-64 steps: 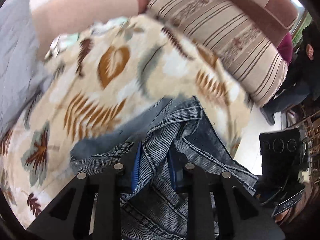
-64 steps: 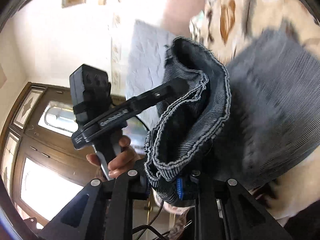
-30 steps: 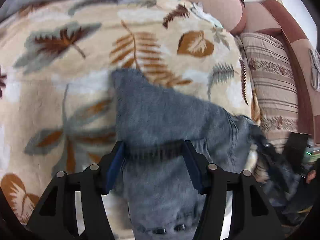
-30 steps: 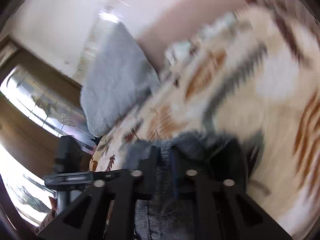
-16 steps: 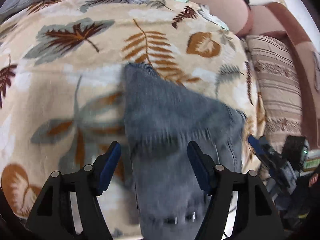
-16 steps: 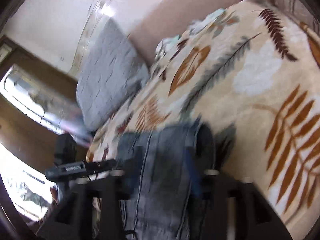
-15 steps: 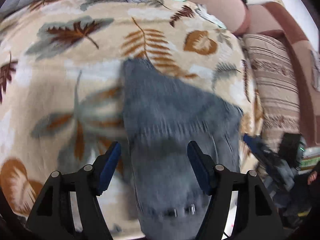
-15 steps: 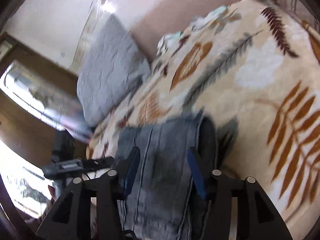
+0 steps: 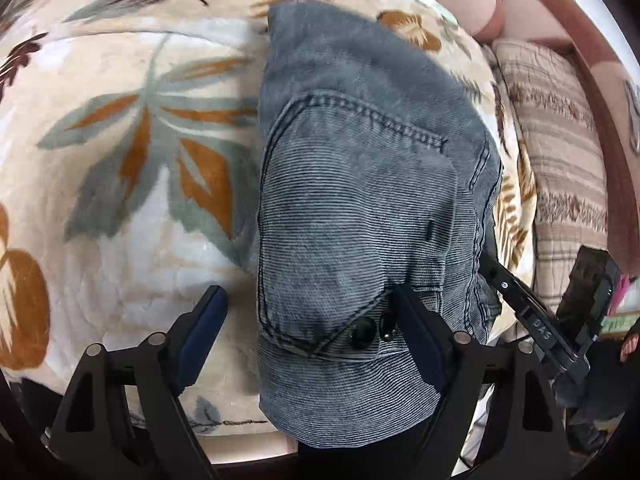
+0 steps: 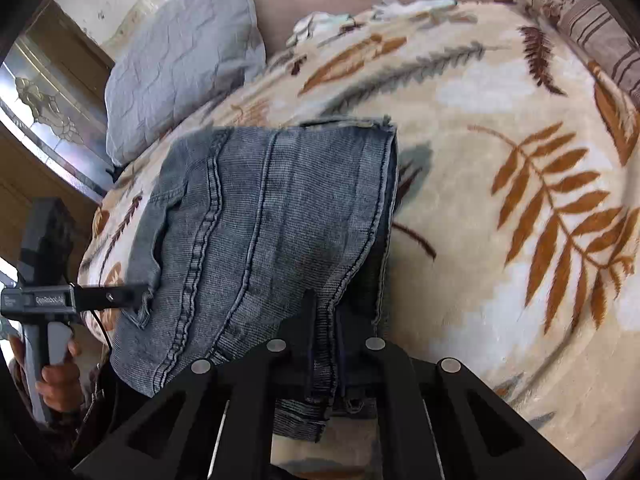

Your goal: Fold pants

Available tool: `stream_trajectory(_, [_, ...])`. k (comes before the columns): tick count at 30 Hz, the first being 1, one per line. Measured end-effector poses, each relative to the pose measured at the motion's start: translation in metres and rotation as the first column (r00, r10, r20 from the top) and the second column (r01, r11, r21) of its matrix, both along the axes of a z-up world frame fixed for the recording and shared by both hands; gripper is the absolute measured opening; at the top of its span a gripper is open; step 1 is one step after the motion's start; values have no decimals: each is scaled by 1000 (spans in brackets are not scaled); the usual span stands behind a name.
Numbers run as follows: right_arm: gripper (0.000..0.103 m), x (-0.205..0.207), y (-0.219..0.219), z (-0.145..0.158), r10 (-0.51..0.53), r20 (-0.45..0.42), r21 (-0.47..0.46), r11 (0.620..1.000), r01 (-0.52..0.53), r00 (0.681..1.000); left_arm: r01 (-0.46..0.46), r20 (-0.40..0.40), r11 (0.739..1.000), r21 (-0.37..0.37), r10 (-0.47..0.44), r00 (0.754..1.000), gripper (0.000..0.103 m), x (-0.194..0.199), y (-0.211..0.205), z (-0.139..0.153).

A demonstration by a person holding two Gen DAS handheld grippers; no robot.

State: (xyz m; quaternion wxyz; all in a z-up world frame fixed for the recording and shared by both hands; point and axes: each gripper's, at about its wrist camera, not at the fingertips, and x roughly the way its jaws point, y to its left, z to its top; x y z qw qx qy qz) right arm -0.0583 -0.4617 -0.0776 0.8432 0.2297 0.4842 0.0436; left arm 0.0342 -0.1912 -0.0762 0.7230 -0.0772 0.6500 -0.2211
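Note:
The grey-blue denim pants [image 9: 360,208] lie folded into a compact stack on a beige leaf-print blanket [image 9: 132,168], with a back pocket and two dark buttons facing up. My left gripper [image 9: 308,312] is open, its jaws wide over the near end of the stack. In the right wrist view the pants [image 10: 260,232] show their seams and hems. My right gripper [image 10: 324,312] is shut on the pants' near edge. The right gripper also shows in the left wrist view [image 9: 532,312], at the stack's right side.
The blanket covers a bed or sofa. A grey pillow [image 10: 180,52] lies at the far left. A striped cushion [image 9: 560,152] and a brown sofa arm lie to the right. A wooden door with glass [image 10: 36,92] stands beyond the pillow.
The pants went from hanging in both grippers to lying folded on the blanket. My left gripper opened and let go. The right gripper opened briefly and is shut on the edge again.

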Motion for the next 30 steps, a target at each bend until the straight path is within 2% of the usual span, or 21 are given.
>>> stream_trajectory(1, [16, -1, -3, 10, -23, 15, 17, 1000, 23, 1000, 6, 9, 1000, 2, -6, 1000, 85, 0, 2, 6])
stream_trajectory(2, [17, -3, -4, 18, -36, 38, 14, 999, 35, 999, 11, 30, 1000, 5, -11, 999, 84, -1, 6, 14])
stream_trajectory(4, [26, -10, -8, 38, -50, 91, 12, 999, 49, 995, 9, 95, 1000, 2, -10, 995, 83, -8, 11, 33])
stream_trajectory(6, [35, -12, -6, 60, -36, 151, 28, 999, 32, 988, 34, 163, 999, 18, -37, 986, 83, -19, 9, 48])
stream_trajectory(8, [45, -10, 8, 73, 3, 190, 23, 1000, -7, 982, 59, 186, 998, 34, -64, 980, 83, -31, 4, 48])
stream_trajectory(10, [46, -11, 17, 73, 26, 188, 25, 999, -31, 982, 103, 175, 993, 59, -112, 978, 83, -44, -6, 35])
stream_trajectory(13, [48, -9, 22, 41, 17, 109, 59, 998, -23, 994, 144, 144, 978, 151, -166, 976, 84, -51, -20, 3])
stream_trajectory(14, [47, -4, 20, 18, 2, 30, 64, 998, -3, 1000, 141, 126, 980, 140, -159, 979, 84, -49, -20, -2])
stream_trajectory(15, [47, -4, 18, 3, -14, 3, 99, 995, 14, 1000, 131, 103, 985, 116, -143, 984, 84, -48, -18, -3])
stream_trajectory(17, [47, -9, 15, 12, -51, 43, 128, 991, 45, 998, 124, 116, 986, 109, -136, 984, 84, -46, -14, 5])
stream_trajectory(19, [49, -8, 15, 22, -51, 40, 108, 993, 46, 998, 124, 160, 985, 120, -142, 977, 83, -49, -13, 17])
stream_trajectory(20, [53, -8, 16, 30, -50, 48, 82, 996, 46, 998, 123, 183, 985, 125, -144, 972, 83, -51, -12, 24])
stream_trajectory(22, [71, -8, 14, 42, -57, 68, 49, 997, 54, 996, 128, 216, 984, 122, -152, 965, 83, -54, -14, 34])
stream_trajectory(26, [73, -4, 2, 62, -93, 101, 18, 996, 91, 991, 132, 274, 983, 130, -163, 948, 83, -59, -14, 47])
stream_trajectory(30, [77, 4, -9, 66, -122, 92, 5, 993, 122, 988, 124, 292, 983, 138, -160, 943, 83, -54, -12, 52])
